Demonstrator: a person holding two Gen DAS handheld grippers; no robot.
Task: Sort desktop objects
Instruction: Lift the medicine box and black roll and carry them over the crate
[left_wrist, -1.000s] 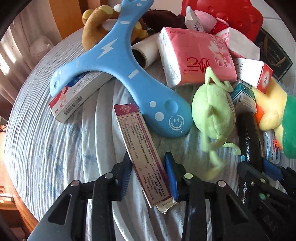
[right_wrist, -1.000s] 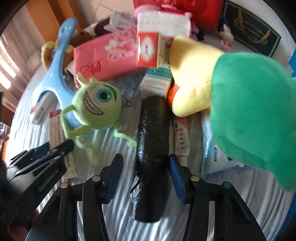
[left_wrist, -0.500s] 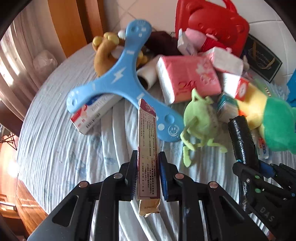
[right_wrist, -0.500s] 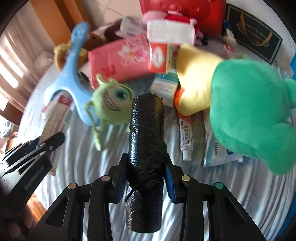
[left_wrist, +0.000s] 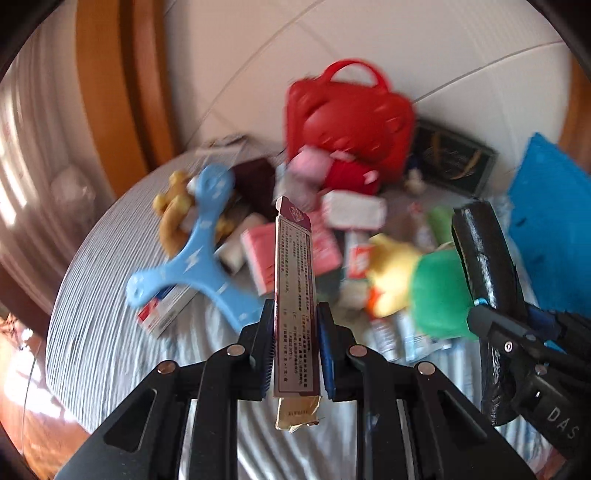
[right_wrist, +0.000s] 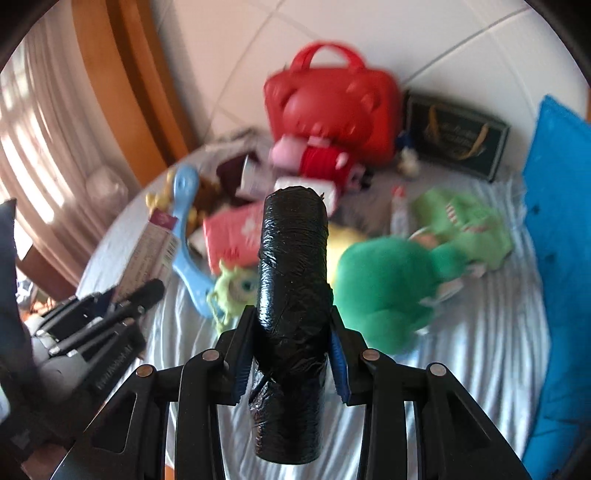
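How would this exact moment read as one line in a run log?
left hand-held gripper: shut on long maroon cardboard box, lifted | right hand-held gripper: shut on black plastic bag roll, lifted

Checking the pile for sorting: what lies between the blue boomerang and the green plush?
In the right wrist view, the one-eyed green monster toy lies between the blue boomerang and the green plush.

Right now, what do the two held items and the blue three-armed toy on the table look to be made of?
The long box in the left gripper looks like printed cardboard: flat panels, sharp folded edges, a creased end flap. The black roll in the right gripper seems to be thin glossy plastic film: wrinkled and shiny. The boomerang toy looks like matte foam or soft plastic; blur leaves it open.
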